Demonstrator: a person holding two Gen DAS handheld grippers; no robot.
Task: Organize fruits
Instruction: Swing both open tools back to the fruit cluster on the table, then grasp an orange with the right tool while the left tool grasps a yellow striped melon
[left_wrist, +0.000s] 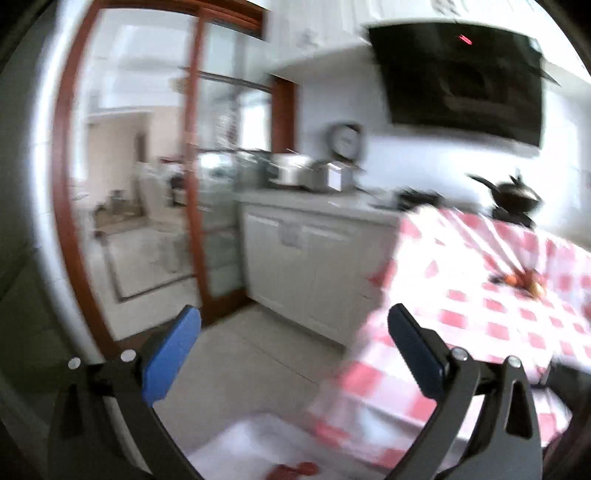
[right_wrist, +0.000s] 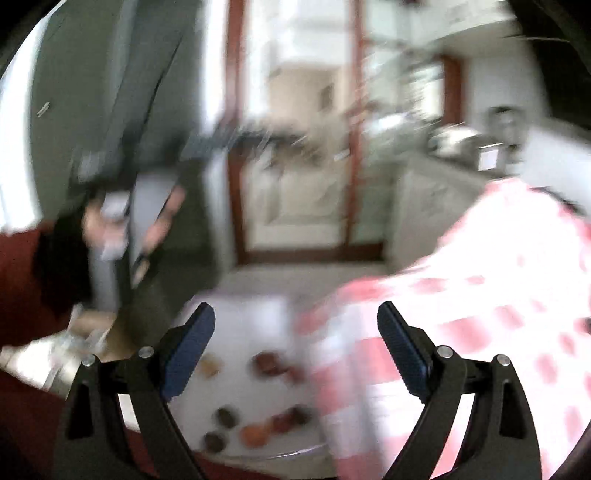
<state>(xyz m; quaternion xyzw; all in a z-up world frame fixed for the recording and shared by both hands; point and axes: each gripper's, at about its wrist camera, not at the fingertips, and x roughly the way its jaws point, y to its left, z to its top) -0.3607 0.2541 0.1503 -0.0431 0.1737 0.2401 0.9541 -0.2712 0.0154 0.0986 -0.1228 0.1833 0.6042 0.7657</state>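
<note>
A table under a red-and-white checked cloth stands in a kitchen with white base cabinets, a black range hood and a wood-framed glass sliding door. Blurred round fruits, brown, dark red and orange, lie on a white surface low beside the table, below and between the right gripper's blue-padded fingers. Both the right gripper and the left gripper are spread wide with nothing between their fingers, touching nothing.

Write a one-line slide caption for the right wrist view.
Open, empty right tool raised above a white tray of blurred fruits, beside a red-checked tablecloth.
</note>
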